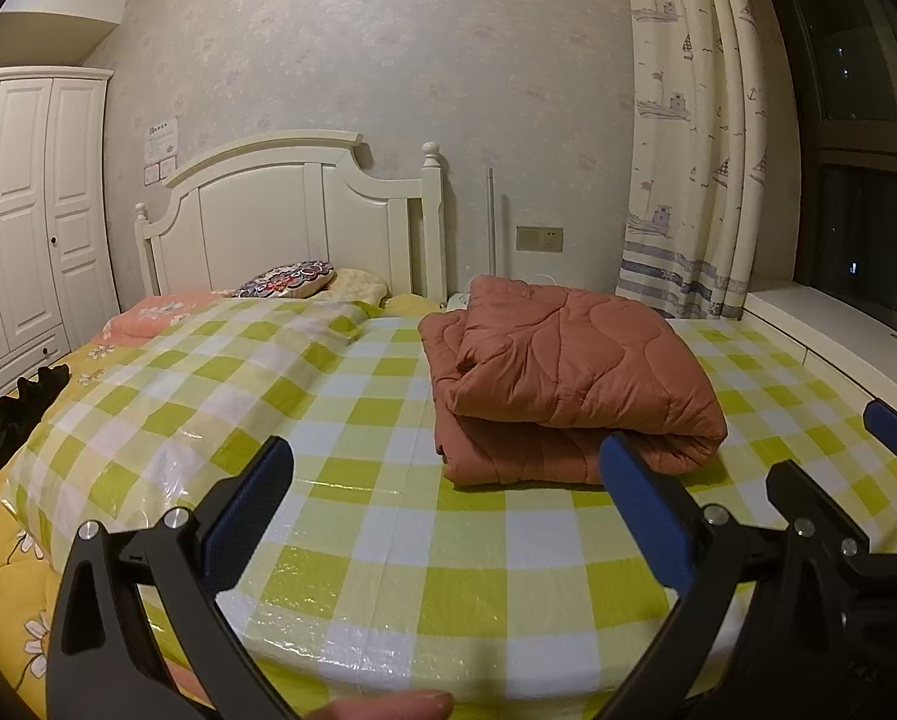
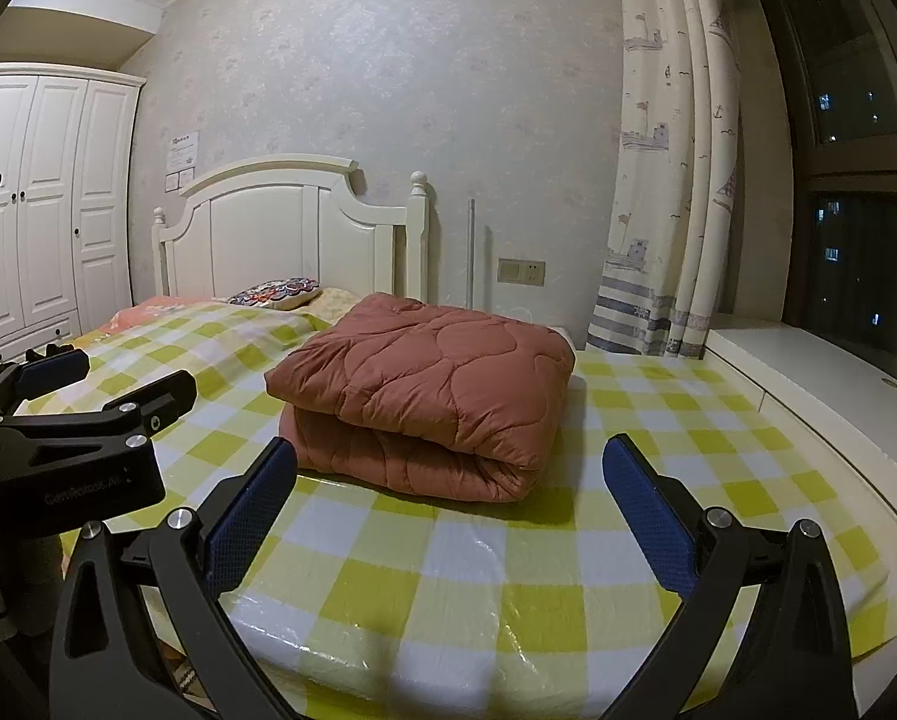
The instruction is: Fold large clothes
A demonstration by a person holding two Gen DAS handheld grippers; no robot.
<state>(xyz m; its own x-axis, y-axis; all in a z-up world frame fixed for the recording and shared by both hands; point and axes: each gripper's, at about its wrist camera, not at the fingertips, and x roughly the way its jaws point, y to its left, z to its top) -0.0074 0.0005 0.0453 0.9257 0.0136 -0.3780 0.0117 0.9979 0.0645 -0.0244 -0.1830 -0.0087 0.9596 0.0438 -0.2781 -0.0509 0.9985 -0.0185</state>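
A rust-brown quilted garment (image 1: 562,372) (image 2: 424,396) lies folded in a thick stack on the green-and-white checked plastic sheet (image 1: 388,516) (image 2: 484,588) that covers the bed. My left gripper (image 1: 448,468) is open, hovering above the sheet just short of the stack's near edge, with nothing between its blue pads. My right gripper (image 2: 448,468) is open too, facing the stack's front fold from slightly nearer the window side. The left view shows the right gripper's blue fingers (image 1: 892,426) at its right edge. In the right view, the left gripper's body (image 2: 64,420) sits at the left.
A white headboard (image 1: 304,204) and pillows (image 1: 286,281) stand at the far end. A white wardrobe (image 1: 22,210) is at the left, a curtain (image 1: 688,138) and window ledge (image 1: 832,330) at the right. Dark cloth (image 1: 16,414) lies on the yellow floral bedding at the left. A fingertip (image 1: 388,705) shows at the bottom.
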